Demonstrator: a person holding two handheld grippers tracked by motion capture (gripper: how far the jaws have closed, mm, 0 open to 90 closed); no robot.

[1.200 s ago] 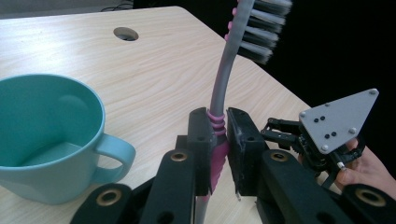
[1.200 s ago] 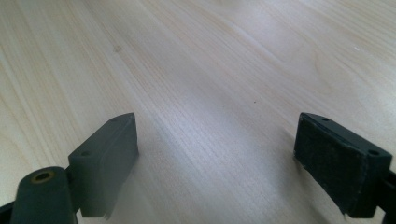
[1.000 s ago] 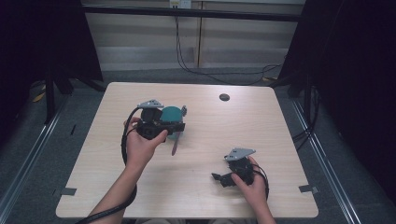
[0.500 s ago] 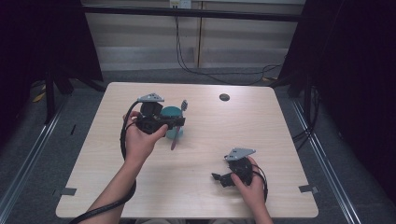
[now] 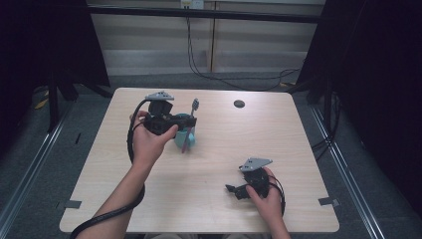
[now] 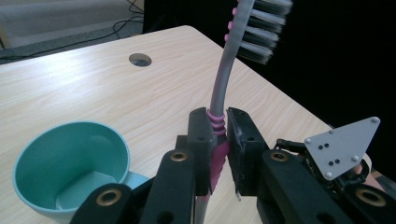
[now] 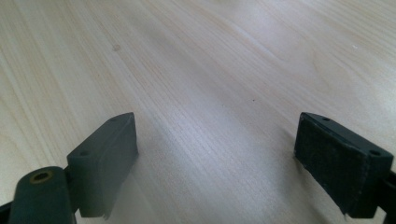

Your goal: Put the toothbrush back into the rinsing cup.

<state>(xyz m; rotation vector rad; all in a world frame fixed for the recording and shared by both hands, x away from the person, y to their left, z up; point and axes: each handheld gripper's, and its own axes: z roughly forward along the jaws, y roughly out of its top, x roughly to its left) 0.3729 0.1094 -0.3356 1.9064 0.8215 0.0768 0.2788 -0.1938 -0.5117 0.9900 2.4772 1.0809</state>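
Note:
My left gripper (image 5: 187, 122) is shut on a grey and pink toothbrush (image 5: 194, 105), held upright with the bristles on top. In the left gripper view the pads (image 6: 241, 135) clamp its pink ribbed grip, and the toothbrush (image 6: 224, 79) rises above my left gripper (image 6: 218, 128). A teal cup (image 5: 180, 137) stands on the table just below and beside the gripper; the cup (image 6: 70, 163) is empty inside. My right gripper (image 5: 233, 189) rests low at the front right, jaws wide open over bare wood (image 7: 215, 154).
The light wooden table (image 5: 298, 149) has a round dark hole (image 5: 239, 103) near its far edge. Cables trail from both grippers. Dark curtains flank the table and a metal rail runs on the floor at the left.
My left gripper has lifted the toothbrush higher, and more of the teal cup now shows below it. The right hand has stayed in place.

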